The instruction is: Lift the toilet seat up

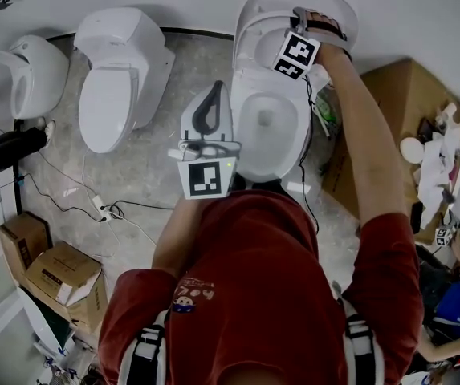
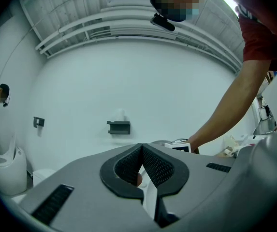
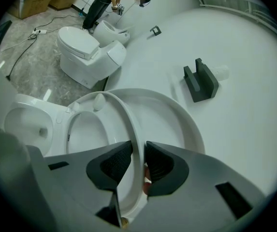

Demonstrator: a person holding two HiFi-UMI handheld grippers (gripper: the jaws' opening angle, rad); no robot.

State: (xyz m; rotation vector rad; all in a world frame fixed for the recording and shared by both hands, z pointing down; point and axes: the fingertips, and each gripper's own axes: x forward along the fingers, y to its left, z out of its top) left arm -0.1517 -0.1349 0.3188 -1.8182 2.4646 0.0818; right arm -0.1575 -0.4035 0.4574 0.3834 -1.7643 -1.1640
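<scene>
The seat (image 3: 134, 124) and lid (image 3: 177, 115) stand up w/ only a thin gap btw them; the wall (image 1: 422, 22) is right behind. Left of the bowl (image 1: 266, 127), a floor (image 1: 197, 62) strip is free until the 2nd toilet (image 1: 121, 79). On the right, a cardboard box (image 1: 390, 111) stands near.

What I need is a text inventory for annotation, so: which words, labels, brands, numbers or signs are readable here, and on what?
No text reads clearly.
Red shirt, chest badge: letters upside down, too blurred to read.
Cardboard box, dark print: too small to read.
Left gripper's cube, right gripper's cube: square marker patterns, no words.
</scene>
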